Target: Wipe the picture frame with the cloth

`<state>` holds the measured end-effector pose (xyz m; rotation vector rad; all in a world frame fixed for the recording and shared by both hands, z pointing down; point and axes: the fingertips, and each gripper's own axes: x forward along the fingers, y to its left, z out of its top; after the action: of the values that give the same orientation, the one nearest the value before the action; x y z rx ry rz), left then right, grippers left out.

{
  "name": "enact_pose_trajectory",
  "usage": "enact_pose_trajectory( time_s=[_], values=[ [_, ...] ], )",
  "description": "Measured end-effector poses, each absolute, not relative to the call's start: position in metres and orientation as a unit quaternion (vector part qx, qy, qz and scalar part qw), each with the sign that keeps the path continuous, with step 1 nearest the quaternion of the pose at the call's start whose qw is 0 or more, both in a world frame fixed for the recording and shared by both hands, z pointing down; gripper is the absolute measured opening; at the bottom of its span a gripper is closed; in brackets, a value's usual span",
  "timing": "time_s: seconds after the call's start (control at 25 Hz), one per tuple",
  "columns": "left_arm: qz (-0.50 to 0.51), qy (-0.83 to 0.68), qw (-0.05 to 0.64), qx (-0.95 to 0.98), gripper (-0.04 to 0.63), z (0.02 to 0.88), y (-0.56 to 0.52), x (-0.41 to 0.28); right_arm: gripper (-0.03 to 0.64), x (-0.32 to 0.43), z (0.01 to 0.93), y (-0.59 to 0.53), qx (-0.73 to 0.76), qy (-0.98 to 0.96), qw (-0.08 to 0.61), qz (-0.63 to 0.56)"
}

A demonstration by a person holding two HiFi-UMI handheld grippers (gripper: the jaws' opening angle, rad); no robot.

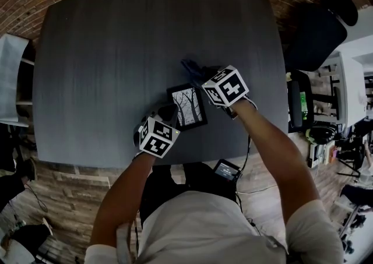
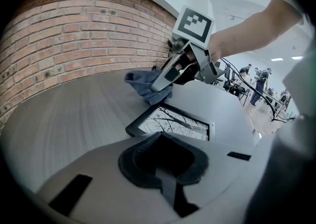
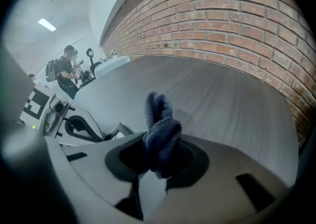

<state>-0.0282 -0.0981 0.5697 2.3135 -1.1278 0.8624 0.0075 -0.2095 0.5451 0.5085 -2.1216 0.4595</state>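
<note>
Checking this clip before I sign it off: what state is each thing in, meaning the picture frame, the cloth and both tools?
Picture frame: lying flat, picture up, on the table.
Cloth: bunched up, pinched, at the frame's far edge.
Right tool: shut on the cloth.
Left tool: shut, nothing in it, by the frame's near edge.

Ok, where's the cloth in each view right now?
Head view: cloth just past the picture frame's far edge, at the right claw.
Left gripper view: upper middle, cloth held by that claw above the frame.
Right gripper view: centre, pinched in the claw.
Shared landmark: the brick wall beyond the table.
</note>
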Motion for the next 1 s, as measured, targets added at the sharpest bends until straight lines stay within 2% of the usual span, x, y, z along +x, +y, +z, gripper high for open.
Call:
enact_pose_trajectory(
  time_s=[0.48, 0.52, 0.56, 0.64, 0.72, 1.0],
  values=[
    [0.327, -0.402, 0.174, 0.837, 0.009, 0.561, -0.096, -0.03, 0.1, 0.036, 0.528, -0.218, 0.234, -0.844, 0.461, 0.146],
    [0.321, -0.41, 0.175, 0.836, 0.031, 0.558, -0.094, -0.03, 0.1, 0.033, 0.525, -0.217, 0.231, -0.846, 0.459, 0.14],
    [0.314, -0.418, 0.177, 0.834, 0.1, 0.555, -0.09, -0.03, 0.1, 0.028, 0.523, -0.215, 0.227, -0.85, 0.456, 0.135],
    [0.303, -0.436, 0.18, 0.828, 0.194, 0.55, -0.081, -0.028, 0.1, 0.014, 0.517, -0.21, 0.215, -0.857, 0.45, 0.128],
    [0.302, -0.451, 0.178, 0.821, 0.246, 0.55, -0.07, -0.026, 0.1, -0.003, 0.514, -0.201, 0.199, -0.866, 0.442, 0.122],
    [0.326, -0.461, 0.18, 0.805, 0.305, 0.567, -0.039, -0.015, 0.1, -0.062, 0.515, -0.165, 0.134, -0.881, 0.442, 0.1]
  ],
)
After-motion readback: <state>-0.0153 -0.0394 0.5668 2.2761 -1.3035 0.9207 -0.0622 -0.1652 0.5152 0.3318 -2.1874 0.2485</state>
